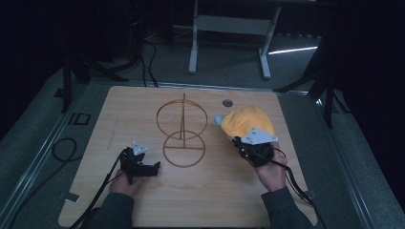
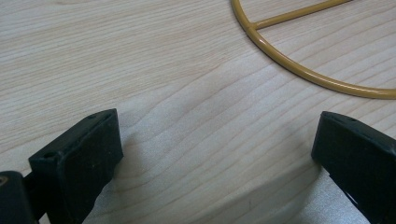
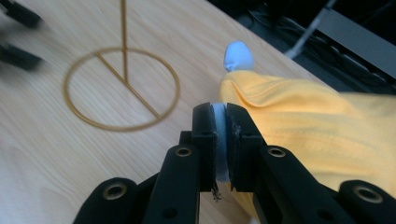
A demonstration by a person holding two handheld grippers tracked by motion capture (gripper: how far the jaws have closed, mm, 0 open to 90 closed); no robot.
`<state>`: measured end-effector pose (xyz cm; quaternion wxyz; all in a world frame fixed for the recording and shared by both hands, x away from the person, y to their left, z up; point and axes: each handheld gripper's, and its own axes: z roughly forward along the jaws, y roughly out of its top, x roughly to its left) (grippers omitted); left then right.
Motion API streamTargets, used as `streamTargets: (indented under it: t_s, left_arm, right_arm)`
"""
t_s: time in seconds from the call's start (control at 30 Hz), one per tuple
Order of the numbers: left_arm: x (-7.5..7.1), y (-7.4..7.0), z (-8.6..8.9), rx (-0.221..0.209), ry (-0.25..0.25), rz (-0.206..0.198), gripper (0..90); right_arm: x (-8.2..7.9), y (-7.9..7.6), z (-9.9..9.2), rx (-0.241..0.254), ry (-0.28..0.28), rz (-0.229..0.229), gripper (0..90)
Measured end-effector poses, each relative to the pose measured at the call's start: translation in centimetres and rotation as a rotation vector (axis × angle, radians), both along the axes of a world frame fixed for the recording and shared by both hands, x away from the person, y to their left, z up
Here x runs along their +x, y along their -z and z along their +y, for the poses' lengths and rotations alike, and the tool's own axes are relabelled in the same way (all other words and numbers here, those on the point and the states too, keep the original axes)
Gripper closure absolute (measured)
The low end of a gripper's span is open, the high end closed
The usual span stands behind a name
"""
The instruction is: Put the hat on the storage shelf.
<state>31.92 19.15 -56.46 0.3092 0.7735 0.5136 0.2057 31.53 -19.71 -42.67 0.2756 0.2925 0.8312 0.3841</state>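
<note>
A pale wooden table (image 1: 200, 200) carries a gold wire stand with two rings (image 1: 182, 138) at centre. Right of it lies a yellow cloth cap (image 1: 248, 121). The right gripper (image 3: 223, 122) is clamped on its pale blue edge. The left gripper (image 1: 155, 166), jaws apart, rests near left.

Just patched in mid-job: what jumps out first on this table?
The yellow cap at the table's right, with the right gripper shut on a pale blue part of it. At the centre stands a gold wire stand, two rings on a post. The left gripper rests open near the stand's base ring.
</note>
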Motion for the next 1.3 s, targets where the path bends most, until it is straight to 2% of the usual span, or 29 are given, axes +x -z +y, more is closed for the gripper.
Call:
streamTargets:
  t_s: [0.13, 0.2, 0.23, 0.43, 0.47, 0.5, 0.53, 0.57, 0.63, 0.77, 0.87, 1.2, 1.23, 1.3]
  left_arm:
    - [0.0, 0.0, 0.0, -0.001, -0.001, -0.001, 1.9]
    - [0.0, 0.0, 0.0, 0.000, 0.000, -0.002, 1.9]
    - [0.0, 0.0, 0.0, 0.000, 0.000, -0.001, 1.9]
    - [0.0, 0.0, 0.0, 0.000, 0.000, -0.002, 1.9]
    - [0.0, 0.0, 0.0, -0.001, 0.000, -0.002, 1.9]
    - [0.0, 0.0, 0.0, 0.000, 0.000, -0.001, 1.9]
    - [0.0, 0.0, 0.0, 0.000, 0.000, -0.001, 1.9]
    - [0.0, 0.0, 0.0, 0.000, 0.000, -0.002, 1.9]
    - [0.0, 0.0, 0.0, 0.000, 0.000, -0.002, 1.8]
    - [0.0, 0.0, 0.0, 0.000, -0.001, -0.002, 1.9]
    - [0.0, 0.0, 0.0, -0.001, -0.001, -0.002, 1.9]
    - [0.0, 0.0, 0.0, 0.000, 0.001, 0.002, 1.9]
    - [0.0, 0.0, 0.0, 0.000, 0.001, 0.001, 1.9]
    - [0.0, 0.0, 0.0, 0.000, 0.000, 0.001, 1.9]
  right_arm:
    - [-0.4, -0.9, -1.0, 0.071, -0.025, 0.001, 83.0]
    - [-0.5, -1.2, -1.4, 0.083, -0.020, -0.004, 83.0]
    - [-0.6, -1.5, -2.1, 0.116, -0.020, -0.003, 83.0]
    - [-0.7, -1.8, -3.4, 0.165, -0.014, 0.025, 82.3]
    - [-0.7, -1.7, -3.7, 0.158, -0.013, 0.033, 81.8]
    - [-0.8, -1.3, -4.0, 0.136, -0.015, 0.063, 80.8]
    - [-0.8, -1.3, -4.0, 0.136, -0.015, 0.063, 80.8]
    - [-1.0, -0.7, -4.2, 0.101, -0.019, 0.092, 79.4]
    - [-1.3, -0.4, -4.3, 0.071, -0.008, 0.104, 77.8]
    - [-1.2, -0.3, -4.7, 0.048, -0.016, 0.148, 71.6]
    - [-1.1, -0.4, -4.7, 0.031, -0.019, 0.158, 70.4]
    - [0.3, -1.1, -3.7, -0.064, -0.045, 0.204, 65.9]
    - [0.6, -1.4, -3.3, -0.093, -0.057, 0.209, 65.1]
    - [0.7, -1.4, -3.1, -0.102, -0.059, 0.215, 64.9]
